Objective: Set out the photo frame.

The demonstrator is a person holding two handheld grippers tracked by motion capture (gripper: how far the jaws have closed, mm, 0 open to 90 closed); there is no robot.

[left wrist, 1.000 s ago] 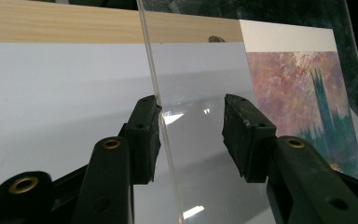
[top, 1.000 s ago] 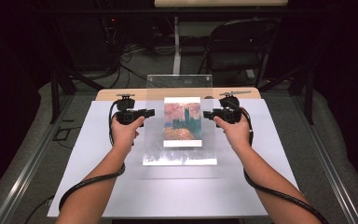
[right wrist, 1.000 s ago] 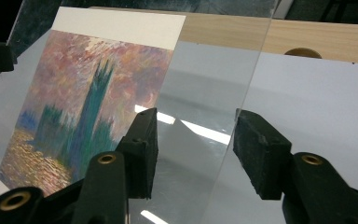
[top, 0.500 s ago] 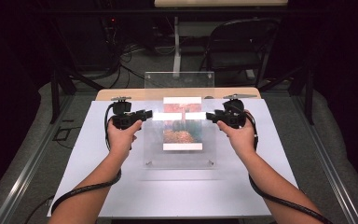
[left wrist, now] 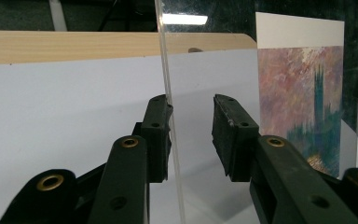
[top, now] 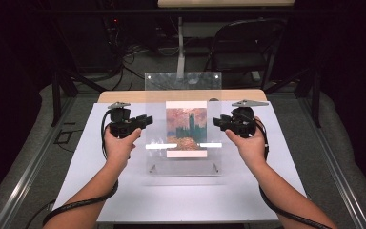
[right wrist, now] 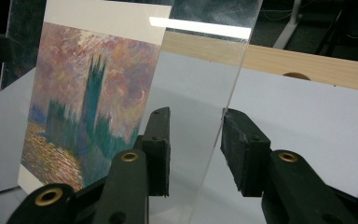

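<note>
We straddle the clear acrylic photo-frame panel [top: 183, 143] with each closing, not-yet-pinching hand-held gripper, left [left wrist: 191, 137] and right [right wrist: 196, 151], to lift it evenly.

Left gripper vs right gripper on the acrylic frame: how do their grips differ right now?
The left gripper straddles the left edge of the clear acrylic frame; the right gripper straddles its right edge. On the left gripper, one pad sits at the panel's edge, the other apart from it; on the right gripper, a gap shows on both sides. Shared: both have just been closing with the panel between their jaws, neither clamped, and both views show the painting print.
</note>
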